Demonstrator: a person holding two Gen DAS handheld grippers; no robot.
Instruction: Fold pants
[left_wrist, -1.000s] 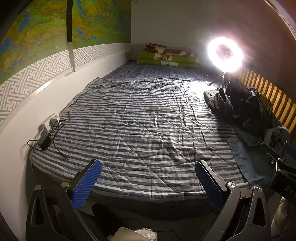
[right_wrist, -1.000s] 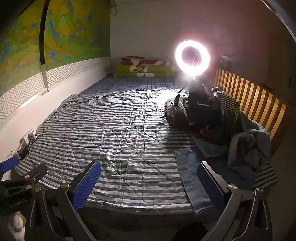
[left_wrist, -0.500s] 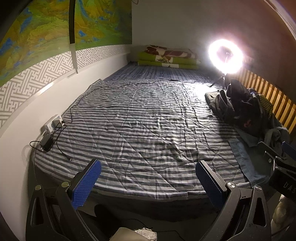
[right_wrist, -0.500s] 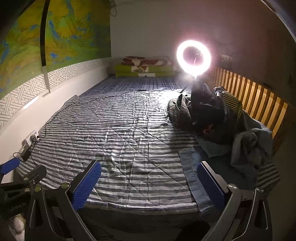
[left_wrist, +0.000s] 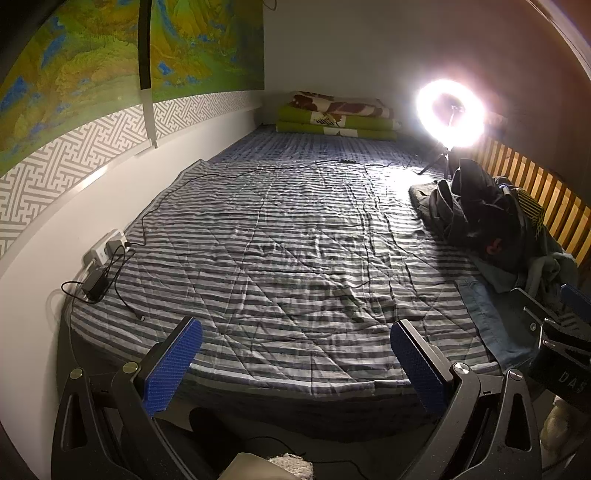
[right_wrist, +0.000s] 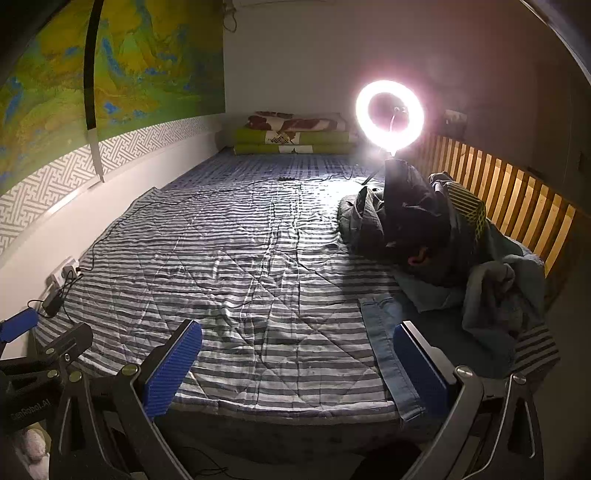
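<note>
A heap of dark clothes (left_wrist: 480, 218) (right_wrist: 413, 229) lies along the right side of the striped bed (left_wrist: 288, 251) (right_wrist: 229, 266). Blue denim pants (right_wrist: 384, 343) (left_wrist: 487, 314) stick out from under the heap at the bed's near right corner. My left gripper (left_wrist: 295, 358) hangs open before the foot of the bed, nothing between its blue pads. My right gripper (right_wrist: 299, 362) is open too, its right pad just over the denim's edge without touching it. Each gripper shows at the edge of the other's view.
A ring light (left_wrist: 450, 112) (right_wrist: 389, 114) on a tripod glares at the far right. Wooden slats (right_wrist: 509, 199) fence the right side. Folded quilts (left_wrist: 336, 118) lie at the head. A power strip with cables (left_wrist: 107, 251) sits by the left wall.
Both grippers have drifted slightly; the views shifted a little to the right and back. Jaws stay open, and nothing on the bed has moved.
</note>
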